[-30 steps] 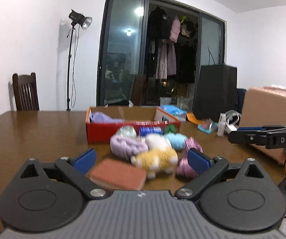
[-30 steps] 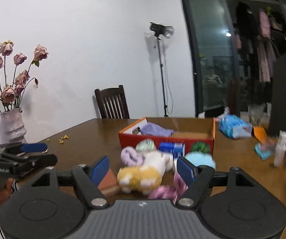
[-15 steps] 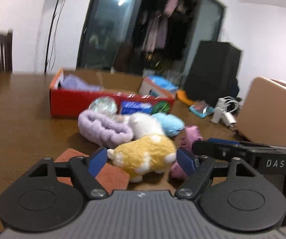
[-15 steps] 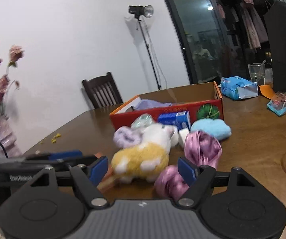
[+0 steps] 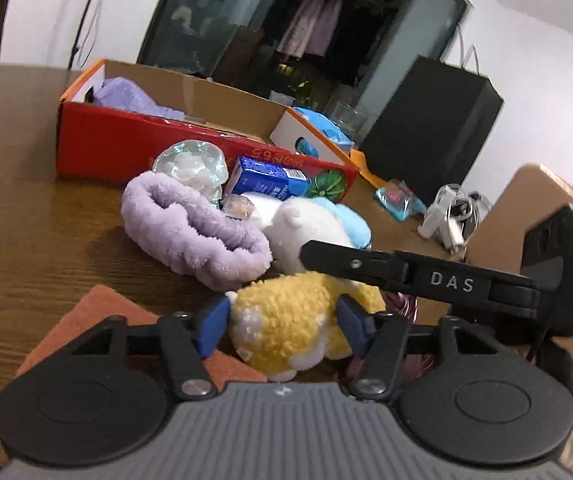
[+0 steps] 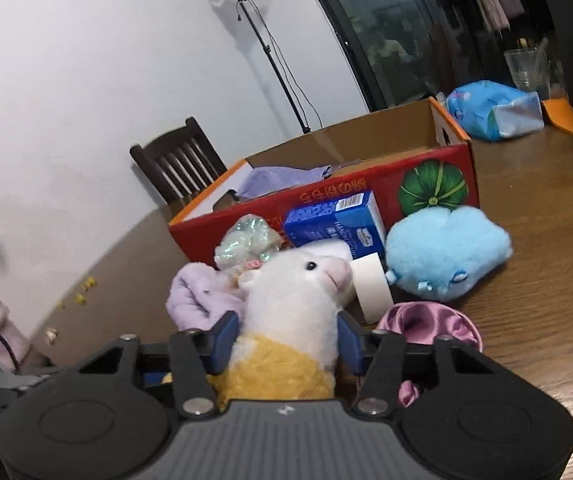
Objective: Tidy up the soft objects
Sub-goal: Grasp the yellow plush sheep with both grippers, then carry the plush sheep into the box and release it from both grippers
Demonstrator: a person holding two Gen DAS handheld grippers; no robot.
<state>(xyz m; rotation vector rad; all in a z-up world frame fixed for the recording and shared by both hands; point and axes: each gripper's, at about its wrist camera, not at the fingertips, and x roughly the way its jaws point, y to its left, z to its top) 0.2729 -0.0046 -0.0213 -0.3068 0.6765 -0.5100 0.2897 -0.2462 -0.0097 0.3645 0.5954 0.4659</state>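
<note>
- A yellow-and-white plush lamb (image 5: pixel 286 320) is seen lying on the brown wooden table (image 5: pixel 26 232), in front of the red cardboard box with a green pumpkin printed on it (image 5: pixel 126 152), amid a heap of soft things.
- The left gripper (image 5: pixel 282 322) is shown with its blue-padded jaws closing around the lamb's yellow woolly body; the pads are seen touching the fleece on both sides.
- The right gripper (image 6: pixel 288 338) is shown with its jaws closing on the same lamb (image 6: pixel 294 308), at the white neck just below the head; both pads are pressed into the plush.
- Only in the left wrist view is a flat terracotta-coloured sponge pad (image 5: pixel 98 316) revealed, lying under the left finger, nearer the camera than the box.
- In that view a fluffy lilac ring-shaped headband (image 5: pixel 190 232) is seen between the lamb and the box, with a crinkled clear cellophane ball (image 5: pixel 190 168) just in front of the box wall.
- The right gripper's black arm, lettered DAS, is caught only by the left wrist view, crossing above the lamb.
- Only the right wrist view gives the lamb's face, a light blue plush cloud (image 6: pixel 446 252), a roll of white tape (image 6: pixel 372 288) and a pink satin scrunchie (image 6: pixel 430 324), all in front of the box (image 6: pixel 326 208).
- A blue tissue carton (image 6: pixel 334 224) is seen leaning against the box front in both views.
- A folded lilac cloth (image 5: pixel 130 98) is seen lying inside the box.
</note>
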